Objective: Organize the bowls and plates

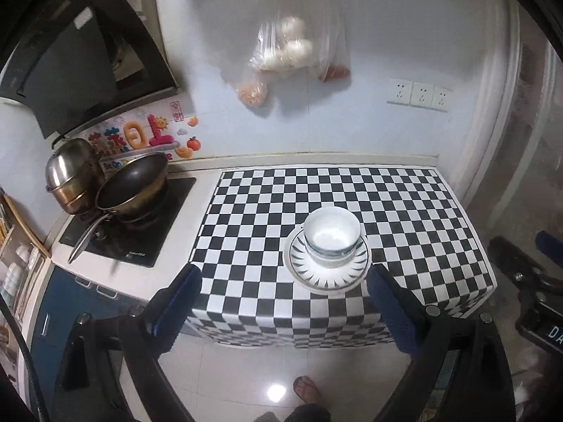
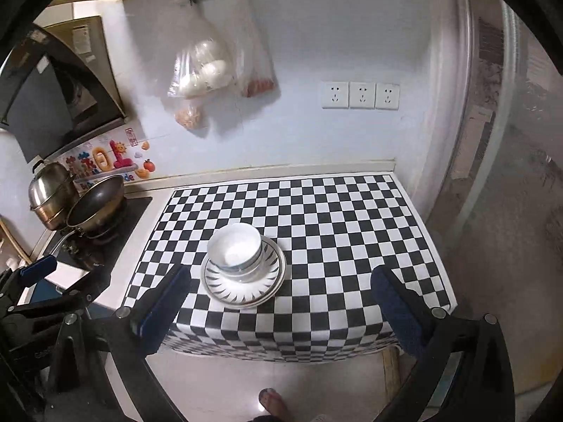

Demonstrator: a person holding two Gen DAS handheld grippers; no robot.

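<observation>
Start at your far left, where the wok [image 1: 132, 184] and the steel pot [image 1: 70, 176] sit on the stove [image 1: 140, 225], well apart from the work, so leave them alone. Your left gripper [image 1: 283, 281] hangs above the front edge of the checkered table [image 1: 404, 204] with its fingers spread wide and nothing between them. The bowls [image 1: 331, 235], which look like two nested, stand upright in the middle of the plate [image 1: 329, 274], and that stack lies just ahead of the left gripper, nearer its right finger than its left. The stacking looks finished, so the step in hand is likely only a check or a retreat; if you must touch the stack, come in level, take the plate by its rim rather than the bowl wall, and close slowly so the bowls do not slide. Further right, your right gripper [image 2: 281, 285] is likewise spread and empty, with the stack just ahead of its left finger [image 2: 165, 302] and not touching it. Keep both tools clear of each other as you pull back.
</observation>
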